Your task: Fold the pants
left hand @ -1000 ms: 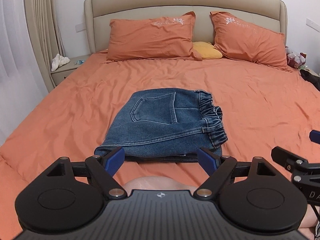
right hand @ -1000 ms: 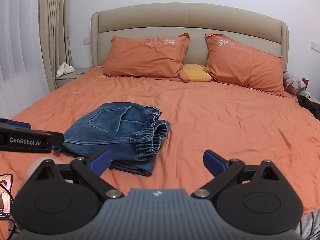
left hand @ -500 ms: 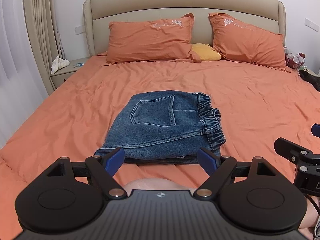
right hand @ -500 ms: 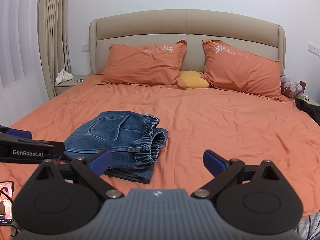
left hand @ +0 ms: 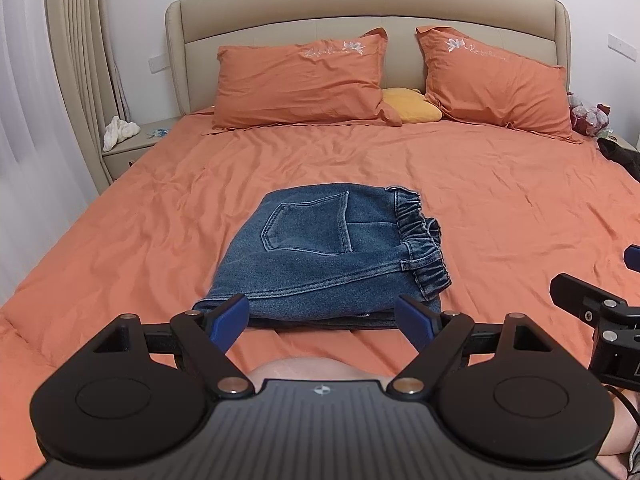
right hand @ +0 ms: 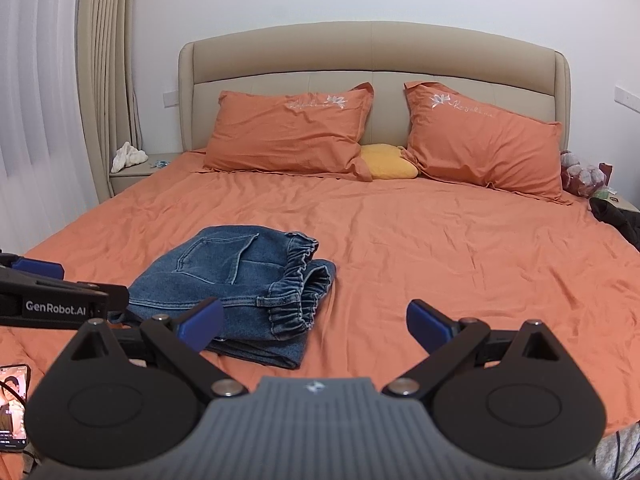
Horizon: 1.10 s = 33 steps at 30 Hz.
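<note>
Blue denim pants (left hand: 320, 256) lie folded into a compact stack on the orange bed sheet (left hand: 500, 208), back pocket up and elastic waistband to the right. In the right wrist view the same pants (right hand: 236, 280) sit left of centre. My left gripper (left hand: 323, 320) is open, held just short of the stack's near edge, with nothing between its blue fingers. My right gripper (right hand: 314, 326) is also open and empty, to the right of the stack. Each gripper shows at the edge of the other's view.
Two orange pillows (left hand: 300, 80) and a yellow cushion (left hand: 412, 106) lean on the beige headboard (left hand: 360, 4). A bedside table (left hand: 132, 146) with a white object stands at the left by the curtains. A phone (right hand: 14, 404) lies at the lower left. Dark items (left hand: 620, 156) sit at the right.
Both grippers have drawn back and up from the folded pants, so the stack looks slightly farther away. The pants have not moved.
</note>
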Motion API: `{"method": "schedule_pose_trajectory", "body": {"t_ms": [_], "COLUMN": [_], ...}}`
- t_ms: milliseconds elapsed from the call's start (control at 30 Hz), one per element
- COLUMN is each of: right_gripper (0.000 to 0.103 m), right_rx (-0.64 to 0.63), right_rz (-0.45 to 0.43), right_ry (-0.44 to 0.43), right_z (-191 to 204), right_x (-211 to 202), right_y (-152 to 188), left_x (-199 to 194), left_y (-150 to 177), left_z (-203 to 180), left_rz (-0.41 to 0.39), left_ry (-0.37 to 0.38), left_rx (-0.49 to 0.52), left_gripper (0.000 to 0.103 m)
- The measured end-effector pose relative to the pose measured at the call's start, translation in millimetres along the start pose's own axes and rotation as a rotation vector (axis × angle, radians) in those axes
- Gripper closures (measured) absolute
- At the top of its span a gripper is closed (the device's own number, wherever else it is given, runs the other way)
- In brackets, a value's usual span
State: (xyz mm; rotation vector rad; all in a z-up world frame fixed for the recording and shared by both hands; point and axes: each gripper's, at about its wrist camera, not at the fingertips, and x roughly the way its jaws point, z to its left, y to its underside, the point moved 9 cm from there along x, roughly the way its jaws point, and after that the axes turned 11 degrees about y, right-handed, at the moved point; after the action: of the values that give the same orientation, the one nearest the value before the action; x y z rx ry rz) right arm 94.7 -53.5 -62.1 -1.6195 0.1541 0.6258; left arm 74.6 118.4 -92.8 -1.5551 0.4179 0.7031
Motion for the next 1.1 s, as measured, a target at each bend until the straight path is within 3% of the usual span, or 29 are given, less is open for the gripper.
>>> {"method": "schedule_pose_trajectory", "body": {"t_ms": [1100], "right_gripper": [0.009], "right_rx": [0.034], "right_rz": [0.018], "right_ry": [-0.006], "right_z": [-1.9], "right_x": [-1.4], "right_y": [2.2], "left_x": [-1.9], "left_y": [-3.8], "left_z": [-1.1], "left_rz": [0.001], "left_ry": [-0.002], "left_rx": [0.015], "left_gripper": [0.006]}}
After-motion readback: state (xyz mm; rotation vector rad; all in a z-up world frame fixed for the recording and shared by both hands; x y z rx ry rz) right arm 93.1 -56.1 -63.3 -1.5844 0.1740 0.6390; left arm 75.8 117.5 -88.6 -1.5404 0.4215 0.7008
